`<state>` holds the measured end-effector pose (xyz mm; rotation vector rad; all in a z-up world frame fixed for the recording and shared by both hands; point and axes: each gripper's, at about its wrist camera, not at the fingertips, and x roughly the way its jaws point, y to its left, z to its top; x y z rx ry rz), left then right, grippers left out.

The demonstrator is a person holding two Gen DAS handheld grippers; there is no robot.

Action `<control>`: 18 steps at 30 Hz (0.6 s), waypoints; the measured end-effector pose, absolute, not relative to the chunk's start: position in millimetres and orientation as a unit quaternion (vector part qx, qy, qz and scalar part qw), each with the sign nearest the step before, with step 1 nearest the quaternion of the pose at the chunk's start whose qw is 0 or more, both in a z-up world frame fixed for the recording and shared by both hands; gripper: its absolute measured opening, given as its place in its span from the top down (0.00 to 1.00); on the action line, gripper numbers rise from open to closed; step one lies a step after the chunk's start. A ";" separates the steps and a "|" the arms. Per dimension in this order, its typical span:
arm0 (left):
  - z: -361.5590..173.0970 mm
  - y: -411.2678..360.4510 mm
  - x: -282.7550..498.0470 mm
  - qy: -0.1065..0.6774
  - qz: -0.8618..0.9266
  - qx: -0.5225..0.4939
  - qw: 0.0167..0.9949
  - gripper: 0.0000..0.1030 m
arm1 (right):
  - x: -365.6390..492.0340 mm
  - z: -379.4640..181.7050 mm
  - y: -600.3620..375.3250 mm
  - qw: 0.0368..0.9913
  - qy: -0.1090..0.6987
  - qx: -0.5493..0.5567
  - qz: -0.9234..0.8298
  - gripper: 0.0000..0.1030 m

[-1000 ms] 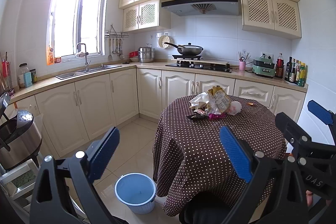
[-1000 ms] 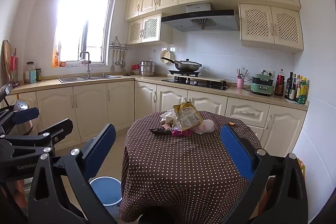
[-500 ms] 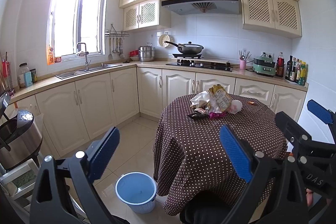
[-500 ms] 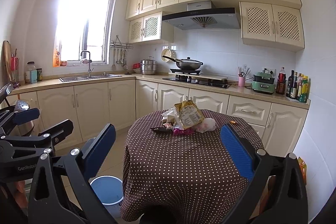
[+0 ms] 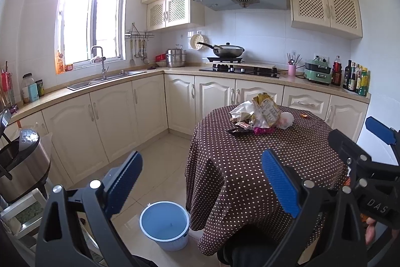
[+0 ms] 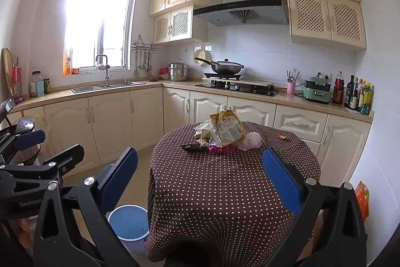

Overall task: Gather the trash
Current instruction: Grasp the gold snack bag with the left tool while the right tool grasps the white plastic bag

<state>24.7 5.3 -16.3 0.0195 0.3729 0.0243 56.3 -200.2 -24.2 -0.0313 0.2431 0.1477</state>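
Observation:
A heap of trash (image 5: 260, 115) (image 6: 223, 135), with a yellow snack bag, white plastic bags and small wrappers, lies at the far side of a round table with a brown dotted cloth (image 5: 262, 162) (image 6: 225, 182). A small orange wrapper (image 6: 282, 137) lies apart at the table's far right. A blue bucket (image 5: 165, 225) (image 6: 130, 223) stands on the floor left of the table. My left gripper (image 5: 201, 182) is open and holds nothing, low and short of the table. My right gripper (image 6: 200, 172) is open too, over the table's near edge, far from the heap.
Cream kitchen cabinets and a counter run along the back and left walls, with a sink (image 5: 105, 78), a stove with a pan (image 5: 227, 51) and bottles (image 5: 355, 78) at the right. A steel cooker (image 5: 22, 162) stands low at the left. Tiled floor lies between table and cabinets.
Both views have shifted only slightly; the table and trash sit a little lower in the frames. Both grippers stay open and nothing has been taken hold of.

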 end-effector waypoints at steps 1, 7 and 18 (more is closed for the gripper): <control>-18.2 6.6 29.4 0.188 0.016 0.008 0.982 0.09 | 62.1 -25.8 -200.4 0.989 0.125 -0.015 0.074 0.06; -35.0 17.3 68.6 0.221 0.013 -0.014 0.975 0.09 | 98.6 -42.9 -207.3 0.986 0.155 -0.012 0.065 0.06; -64.8 -29.3 189.3 0.285 -0.098 -0.039 0.953 0.09 | 196.8 -76.5 -268.6 0.979 0.202 0.003 -0.020 0.06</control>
